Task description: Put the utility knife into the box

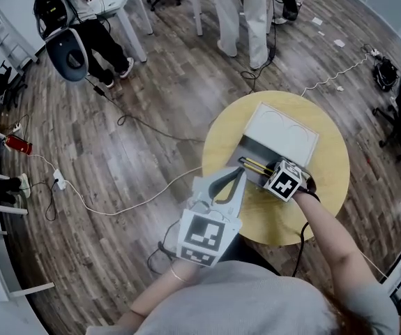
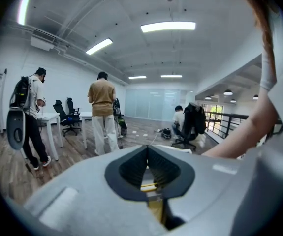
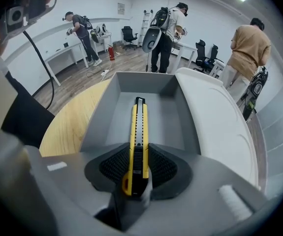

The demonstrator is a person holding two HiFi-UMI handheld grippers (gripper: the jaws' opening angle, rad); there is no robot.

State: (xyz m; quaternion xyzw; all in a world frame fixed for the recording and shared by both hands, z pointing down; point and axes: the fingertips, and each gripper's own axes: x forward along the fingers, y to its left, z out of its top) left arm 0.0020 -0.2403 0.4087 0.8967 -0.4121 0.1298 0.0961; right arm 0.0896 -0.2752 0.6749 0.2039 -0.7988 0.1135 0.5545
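Observation:
A yellow utility knife (image 3: pixel 139 127) is clamped between the pads of my right gripper (image 3: pixel 139 154), blade end pointing away. It hangs over the hollow of the open grey box (image 3: pixel 102 117), whose white lid (image 3: pixel 215 117) lies folded back on the right. From the head view the knife (image 1: pixel 254 165) slants over the box (image 1: pixel 250 146) on the round yellow table (image 1: pixel 326 187), with the right gripper (image 1: pixel 266 174) tipped steeply down. My left gripper (image 1: pixel 236 176) hovers just left of the box at the table's edge. Its jaws (image 2: pixel 147 149) meet at the tips with nothing in them.
Cables trail across the wooden floor (image 1: pixel 151 138) left of the table. Two people (image 1: pixel 242 12) stand near white desks at the back, another sits far right. A red extinguisher (image 1: pixel 19 144) lies at the left. A white lid (image 1: pixel 282 135) covers the table's far side.

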